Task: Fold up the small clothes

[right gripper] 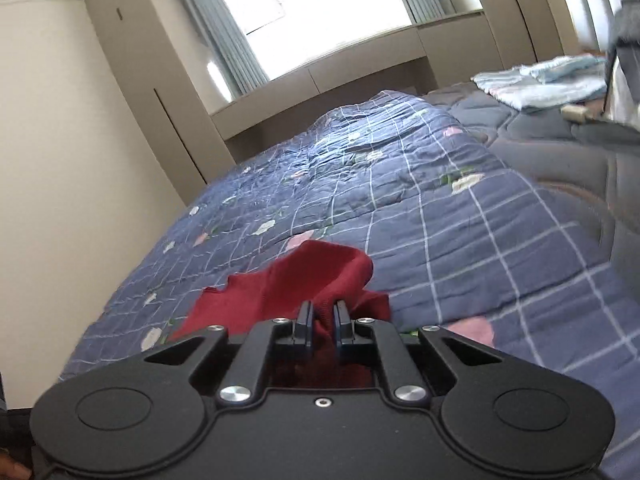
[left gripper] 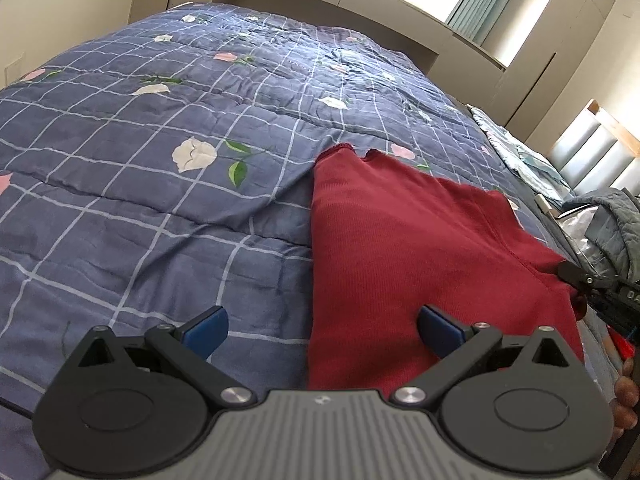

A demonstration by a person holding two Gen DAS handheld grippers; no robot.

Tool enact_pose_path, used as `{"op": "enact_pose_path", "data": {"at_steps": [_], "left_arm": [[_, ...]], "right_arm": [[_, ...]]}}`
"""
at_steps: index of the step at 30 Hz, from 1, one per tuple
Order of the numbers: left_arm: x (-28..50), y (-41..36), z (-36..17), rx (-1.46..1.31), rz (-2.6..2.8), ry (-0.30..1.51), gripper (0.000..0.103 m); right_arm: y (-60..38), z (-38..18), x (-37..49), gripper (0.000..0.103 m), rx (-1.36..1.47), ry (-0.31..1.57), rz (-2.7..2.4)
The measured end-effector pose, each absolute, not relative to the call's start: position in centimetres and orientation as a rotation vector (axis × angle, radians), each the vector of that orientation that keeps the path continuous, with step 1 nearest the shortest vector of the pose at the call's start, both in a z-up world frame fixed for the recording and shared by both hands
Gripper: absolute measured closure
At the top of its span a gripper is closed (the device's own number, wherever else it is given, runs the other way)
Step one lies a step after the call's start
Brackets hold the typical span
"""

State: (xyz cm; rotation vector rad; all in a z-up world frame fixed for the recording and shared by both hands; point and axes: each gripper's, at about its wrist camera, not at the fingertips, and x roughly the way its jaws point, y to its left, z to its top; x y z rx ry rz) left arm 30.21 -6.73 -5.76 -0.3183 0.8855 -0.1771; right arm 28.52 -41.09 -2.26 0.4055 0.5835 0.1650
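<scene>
A dark red garment [left gripper: 420, 248] lies spread on a bed covered by a blue checked quilt [left gripper: 140, 184] printed with white and pink flowers, in a bedroom lit by a bright window [right gripper: 320, 0] with pale green curtains. The left claw [left gripper: 322, 330] hovers above the cloth's near left edge with its blue-padded fingers [left gripper: 206, 330] spread wide and nothing between them; one finger is over the quilt, the other over the red fabric. The right claw [right gripper: 323, 316] is closed tight on a bunched corner of the garment, the fabric pinched between its pads and lifted into a ridge above the quilt. In the left wrist view that claw appears at the garment's right corner. Folded pale blue cloths [right gripper: 544, 80] lie farther along the bed, well apart from the red piece.
</scene>
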Motion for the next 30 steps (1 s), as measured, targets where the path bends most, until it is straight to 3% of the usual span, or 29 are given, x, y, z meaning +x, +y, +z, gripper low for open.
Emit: {"op": "enact_pose_path", "data": {"at_steps": [3, 5, 9, 10, 14, 20, 24, 30], "left_arm": [[30.1, -6.8, -6.1, -0.32, -0.183, 0.892, 0.001], [30.0, -6.7, -6.2, -0.32, -0.188, 0.894, 0.001], [29.9, -6.3, -5.7, -0.307, -0.19, 0.889, 0.0], [30.0, -6.2, -5.5, -0.308, -0.192, 0.883, 0.0], [30.9, -6.1, -4.6, -0.306, -0.191, 0.844, 0.0], [33.0, -7.8, -3.7, -0.228, -0.15, 0.817, 0.0], [33.0, -8.3, -4.5, -0.23, -0.149, 0.841, 0.0], [31.8, -7.7, -5.8, -0.25, -0.169, 0.846, 0.001]], "right_arm": [[-40.8, -3.8, 29.2, 0.094, 0.365, 0.638, 0.122], [-41.0, -5.4, 29.4, 0.102, 0.353, 0.661, 0.085], [-41.7, -7.0, 28.7, 0.101, 0.405, 0.652, 0.085], [-41.1, -6.6, 28.2, 0.097, 0.348, 0.637, 0.09], [-39.3, -4.7, 26.3, 0.058, 0.178, 0.578, -0.012], [-35.9, -2.6, 22.7, 0.04, 0.198, 0.52, 0.066], [-32.6, -2.9, 20.9, 0.037, 0.142, 0.546, 0.155], [-31.6, -6.1, 20.4, 0.044, -0.037, 0.619, -0.024]]}}
